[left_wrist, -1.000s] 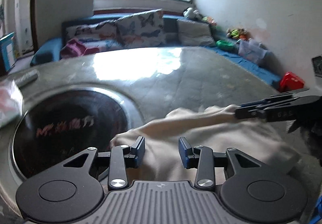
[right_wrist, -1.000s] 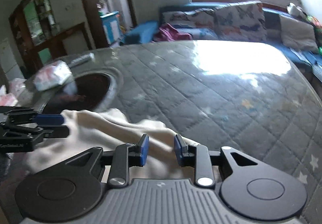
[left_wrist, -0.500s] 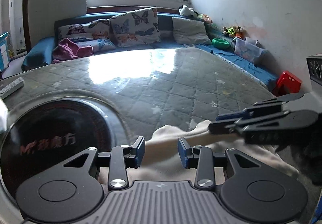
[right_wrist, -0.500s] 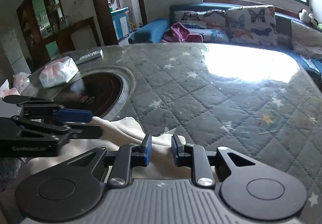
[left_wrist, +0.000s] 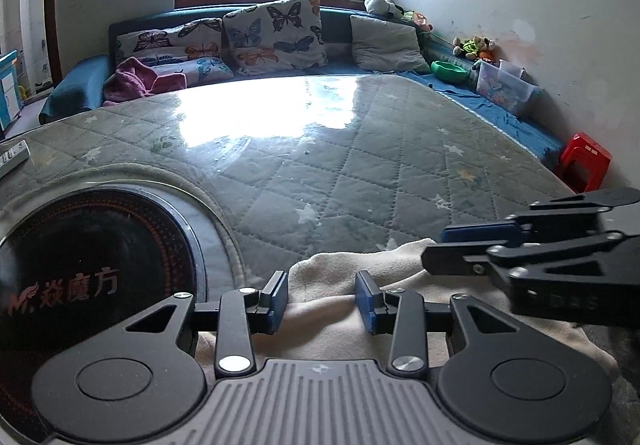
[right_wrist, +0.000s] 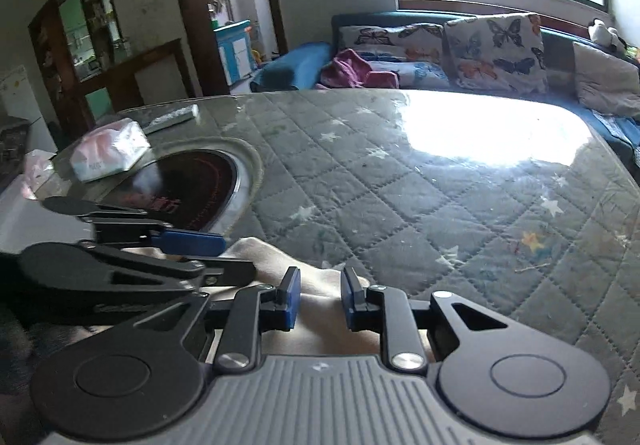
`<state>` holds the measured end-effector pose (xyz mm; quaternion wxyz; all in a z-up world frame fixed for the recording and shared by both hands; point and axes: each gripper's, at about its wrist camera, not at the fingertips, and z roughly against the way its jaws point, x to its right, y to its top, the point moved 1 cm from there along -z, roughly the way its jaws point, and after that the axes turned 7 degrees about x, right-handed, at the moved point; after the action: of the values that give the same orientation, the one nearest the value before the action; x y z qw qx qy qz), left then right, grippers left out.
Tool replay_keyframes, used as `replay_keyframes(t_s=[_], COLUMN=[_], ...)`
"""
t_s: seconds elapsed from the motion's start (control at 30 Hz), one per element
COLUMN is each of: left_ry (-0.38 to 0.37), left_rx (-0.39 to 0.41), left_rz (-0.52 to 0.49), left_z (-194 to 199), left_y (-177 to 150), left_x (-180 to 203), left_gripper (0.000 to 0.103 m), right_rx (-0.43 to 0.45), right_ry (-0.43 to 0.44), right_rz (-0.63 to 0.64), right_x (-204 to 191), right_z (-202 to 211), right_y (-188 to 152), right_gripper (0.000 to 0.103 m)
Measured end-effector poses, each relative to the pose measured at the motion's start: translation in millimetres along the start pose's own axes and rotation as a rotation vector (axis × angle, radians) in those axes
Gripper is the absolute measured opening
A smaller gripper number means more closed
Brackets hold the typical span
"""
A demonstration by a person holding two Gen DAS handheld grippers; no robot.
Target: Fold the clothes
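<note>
A cream fleece cloth (left_wrist: 340, 269) lies bunched at the near edge of the quilt-covered table (left_wrist: 360, 173). My left gripper (left_wrist: 322, 301) stands over it with a thick fold of cloth between its blue pads, gripped. From the right, the right gripper (left_wrist: 436, 245) reaches in sideways and pinches the cloth's far edge. In the right wrist view the same cloth (right_wrist: 260, 251) runs between the pads of my right gripper (right_wrist: 320, 301), which is narrowly shut on it. The left gripper (right_wrist: 224, 255) sits close beside it on the left.
A round black induction cooktop (left_wrist: 92, 265) is set into the table at the left. A tissue pack (right_wrist: 108, 149) and a remote (right_wrist: 170, 117) lie beyond it. A sofa with butterfly cushions (left_wrist: 276, 33) runs behind the table; a red stool (left_wrist: 584, 161) stands at the right.
Both grippers have drawn closer together with the cloth, which now lies more bunched. The left view has slid right, away from the cooktop. The right jaws narrowed slightly.
</note>
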<state>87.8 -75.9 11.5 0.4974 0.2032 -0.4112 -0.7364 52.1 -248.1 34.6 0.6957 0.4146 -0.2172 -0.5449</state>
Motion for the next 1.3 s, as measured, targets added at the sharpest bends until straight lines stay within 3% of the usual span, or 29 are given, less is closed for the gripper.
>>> replay_keyframes(t_s=[0.43,0.7,1.3], left_ry=[0.033,0.043,0.097], left_rx=[0.009,0.047,0.077], left_rz=[0.006,-0.02,-0.036], left_z=[5.4,30.8,73.4], left_y=[1.1,-2.3,-37.0], left_x=[3.8,11.1,24.1], left_gripper=[0.047,0.047,0.05], right_rx=[0.004,-0.019,0.0], right_ry=[0.013,0.033,0.053], right_rz=[0.04,0.09,0.151], right_x=[-13.9,-32.6,-56.3], right_z=[9.9,19.8,66.5], right_y=[-4.5,-17.8,-45.0], right_gripper=[0.021,0.021,0.022])
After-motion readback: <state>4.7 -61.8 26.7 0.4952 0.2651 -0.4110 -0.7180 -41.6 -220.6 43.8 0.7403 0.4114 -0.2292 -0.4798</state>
